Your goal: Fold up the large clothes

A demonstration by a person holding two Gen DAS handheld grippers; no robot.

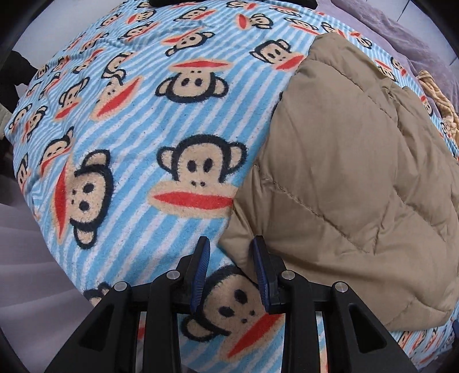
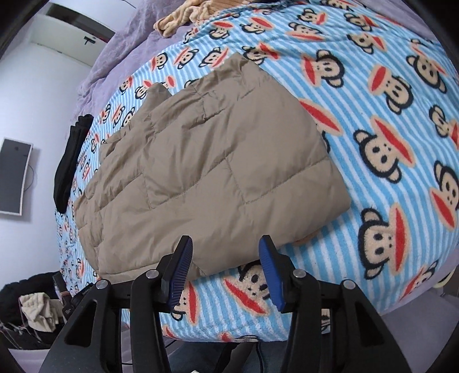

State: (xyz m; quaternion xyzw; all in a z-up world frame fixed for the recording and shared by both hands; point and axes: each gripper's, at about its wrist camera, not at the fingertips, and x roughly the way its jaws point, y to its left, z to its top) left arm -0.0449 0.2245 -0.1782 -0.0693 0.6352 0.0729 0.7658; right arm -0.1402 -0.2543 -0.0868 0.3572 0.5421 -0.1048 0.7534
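A tan quilted puffer jacket (image 2: 206, 172) lies folded into a rough rectangle on a blue-striped blanket printed with monkey faces (image 2: 387, 143). In the left wrist view the jacket (image 1: 358, 178) fills the right side. My left gripper (image 1: 231, 244) is open, its blue-padded fingers astride the jacket's near left corner without pinching it. My right gripper (image 2: 226, 244) is also open, hovering over the jacket's near edge, with nothing held between its fingers.
A purple sheet (image 2: 120, 48) lies beyond the blanket, with a yellowish garment (image 2: 183, 17) at the far end. Black clothing (image 2: 71, 160) hangs over the blanket's left side. More clothes (image 2: 37, 310) sit on the floor at lower left. The blanket's edge (image 2: 229, 335) drops off just below my fingers.
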